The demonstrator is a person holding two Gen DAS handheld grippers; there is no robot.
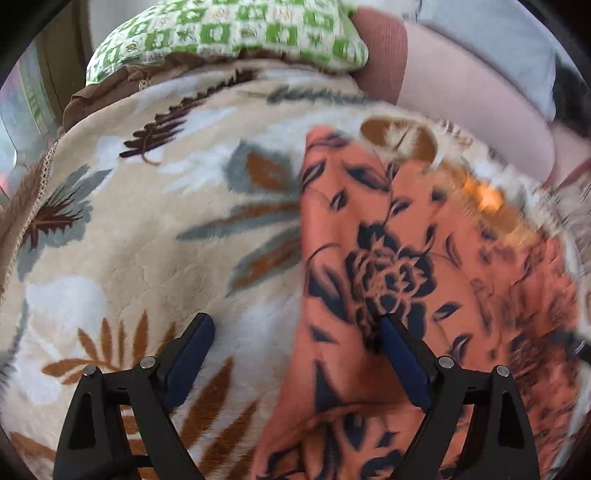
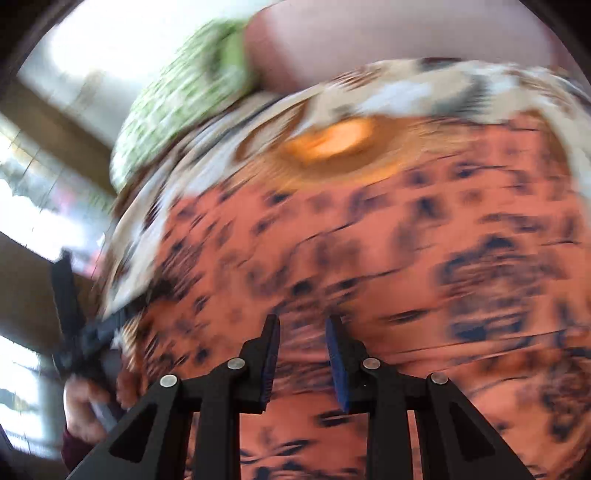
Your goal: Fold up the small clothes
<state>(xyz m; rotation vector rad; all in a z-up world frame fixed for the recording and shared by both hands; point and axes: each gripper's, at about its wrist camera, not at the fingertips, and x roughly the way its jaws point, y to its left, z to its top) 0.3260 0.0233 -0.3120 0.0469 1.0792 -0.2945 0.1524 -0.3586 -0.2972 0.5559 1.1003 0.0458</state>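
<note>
**Thin floral cloth, soft and limp, best taken at an edge**

Left wrist view: salmon garment [image 1: 399, 266] with dark flower print lies rumpled on the leaf-patterned blanket [image 1: 129, 229], a green checked pillow [image 1: 229, 33] beyond. The left gripper [image 1: 295, 332] stands wide apart, one finger over the blanket, the other on the cloth, gripping nothing. The fabric looks light and will likely sag and slide; its left edge [image 1: 304, 229] seems the surest hold.

Right wrist view: heavy blur. The right gripper [image 2: 301, 332] hangs over the garment [image 2: 388, 258], fingers narrowly parted, nothing visibly between them.
</note>
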